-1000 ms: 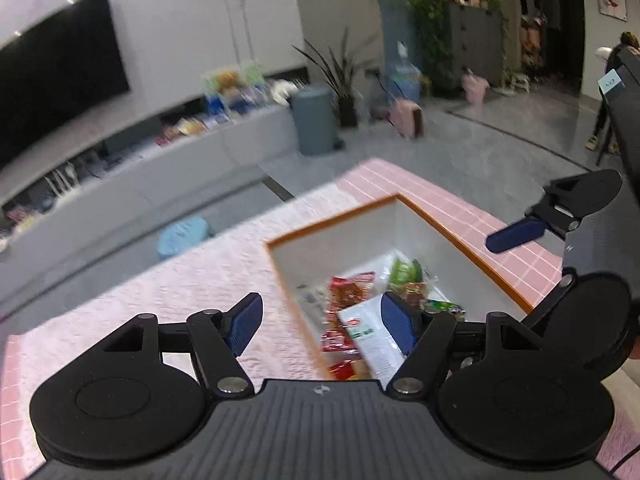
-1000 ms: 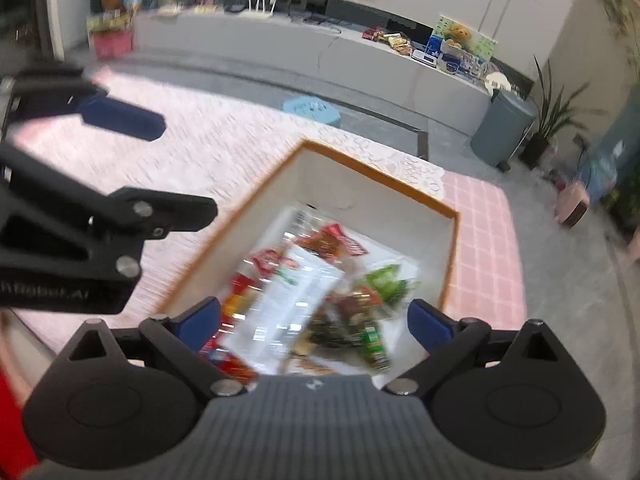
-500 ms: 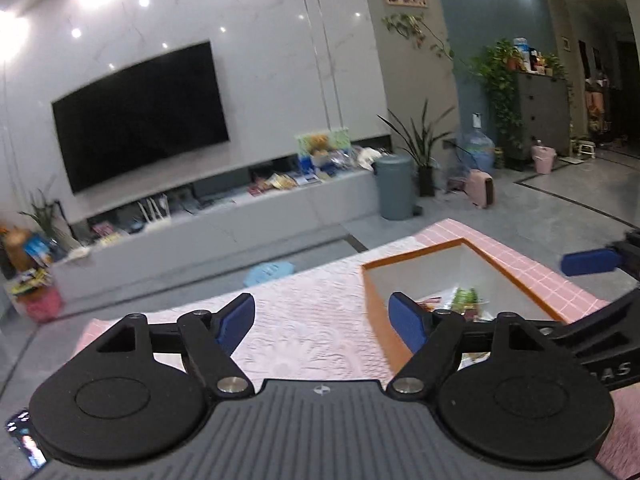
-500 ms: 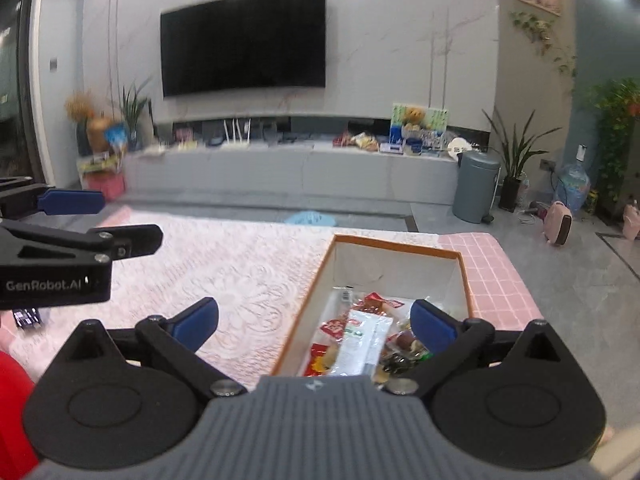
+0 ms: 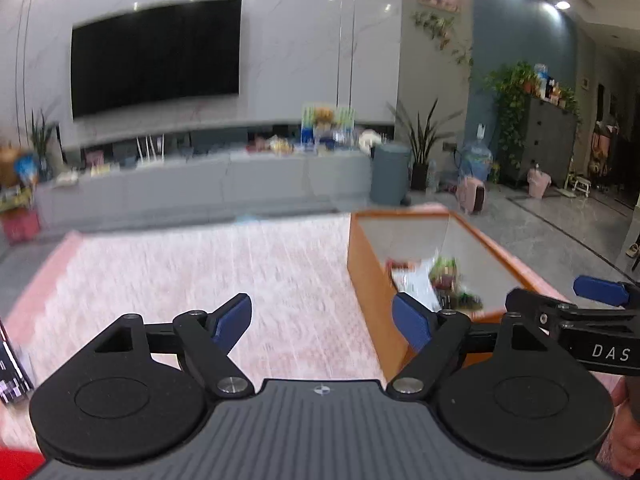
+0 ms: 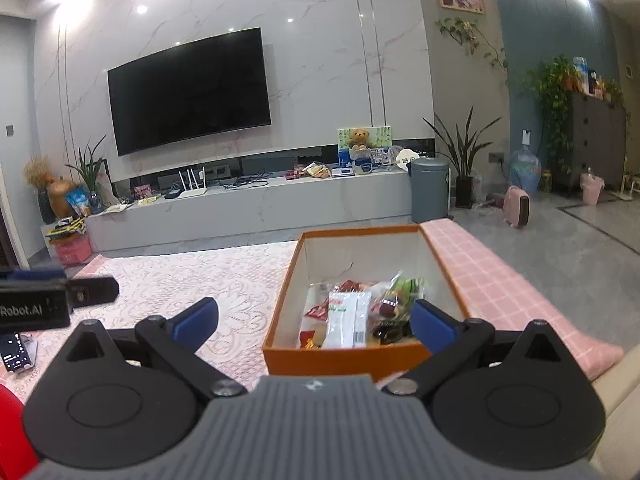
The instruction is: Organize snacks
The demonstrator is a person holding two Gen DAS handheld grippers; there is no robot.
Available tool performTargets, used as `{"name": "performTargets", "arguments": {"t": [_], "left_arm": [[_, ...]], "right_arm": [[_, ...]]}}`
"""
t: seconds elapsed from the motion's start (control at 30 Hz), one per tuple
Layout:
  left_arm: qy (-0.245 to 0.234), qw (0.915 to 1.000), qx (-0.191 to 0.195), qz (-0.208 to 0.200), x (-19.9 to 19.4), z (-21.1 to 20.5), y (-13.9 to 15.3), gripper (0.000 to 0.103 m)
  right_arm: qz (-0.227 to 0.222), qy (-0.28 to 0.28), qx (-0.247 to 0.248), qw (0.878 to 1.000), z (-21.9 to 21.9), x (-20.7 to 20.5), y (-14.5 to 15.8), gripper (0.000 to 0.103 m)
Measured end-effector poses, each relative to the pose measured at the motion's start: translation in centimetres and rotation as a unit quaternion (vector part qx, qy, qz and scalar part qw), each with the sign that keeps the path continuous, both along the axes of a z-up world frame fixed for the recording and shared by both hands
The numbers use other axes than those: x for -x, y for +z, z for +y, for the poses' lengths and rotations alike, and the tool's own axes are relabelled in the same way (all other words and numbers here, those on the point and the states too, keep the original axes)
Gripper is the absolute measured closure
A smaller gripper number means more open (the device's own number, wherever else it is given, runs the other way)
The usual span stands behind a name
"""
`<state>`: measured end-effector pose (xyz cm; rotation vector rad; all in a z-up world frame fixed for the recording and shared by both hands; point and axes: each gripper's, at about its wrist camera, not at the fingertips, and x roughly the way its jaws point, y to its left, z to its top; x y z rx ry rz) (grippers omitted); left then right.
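left gripper [image 5: 322, 326]: jaws stood wide and had just been opening, with nothing between the blue pads; only the lace cloth lay behind the gap, low in the left wrist view.
right gripper [image 6: 314, 318]: jaws stood wide apart, gripping nothing; the near end of the box showed in the gap between its blue fingertips.
snack box [image 6: 288, 280]: an open orange cardboard box with a white inside, lower centre of the right wrist view; in the left wrist view it sat at the right, blurred.
snacks [image 6: 362, 312]: a loose heap of packets in the near half of the box, reaching the near wall; the far half showed bare white floor.
white packet [image 6: 348, 318]: long, pale, with a green and red label at its top end, lying lengthwise on the heap.
green packet [image 6: 406, 286]: crinkly clear wrap with green print, right side of the heap.
red packets [image 6: 318, 312]: small, tucked to the left of the white packet.
table cover: white lace cloth [image 6: 192, 280] under and left of the box, pink checked cloth [image 6: 492, 276] to its right.
phone [image 6: 16, 350]: lit screen, left edge of the right wrist view.
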<state>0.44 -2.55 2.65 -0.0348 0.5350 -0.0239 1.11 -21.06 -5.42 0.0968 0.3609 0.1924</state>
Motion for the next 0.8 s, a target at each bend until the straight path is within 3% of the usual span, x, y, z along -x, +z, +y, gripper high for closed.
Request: {"name": "performTargets", "arguments": {"t": [0.23, 0.37, 0.63, 0.8], "left_arm": [[0.007, 0.9984, 0.028, 0.048, -1.5, 1.0, -3.2, 0.009], [0.007, 0.9967, 0.038, 0.071, -1.7, 1.4, -4.7, 0.009], [0.011, 0.9949, 0.041, 0.092, -0.8, 1.2, -6.4, 0.009], [0.019, 0.9956, 0.034, 0.085, -0.5, 0.8, -6.2, 0.009]], "right_arm": [[-0.011, 0.000, 0.055, 0.998, 1.9, -0.4, -3.1, 0.003], [0.005, -0.003, 0.064, 0.998, 2.2, -1.2, -4.3, 0.003], [0.040, -0.027, 0.014, 0.999, 0.9, -2.6, -5.3, 0.003], [0.044, -0.032, 0.018, 0.998, 1.2, -2.7, -5.4, 0.003]]}}
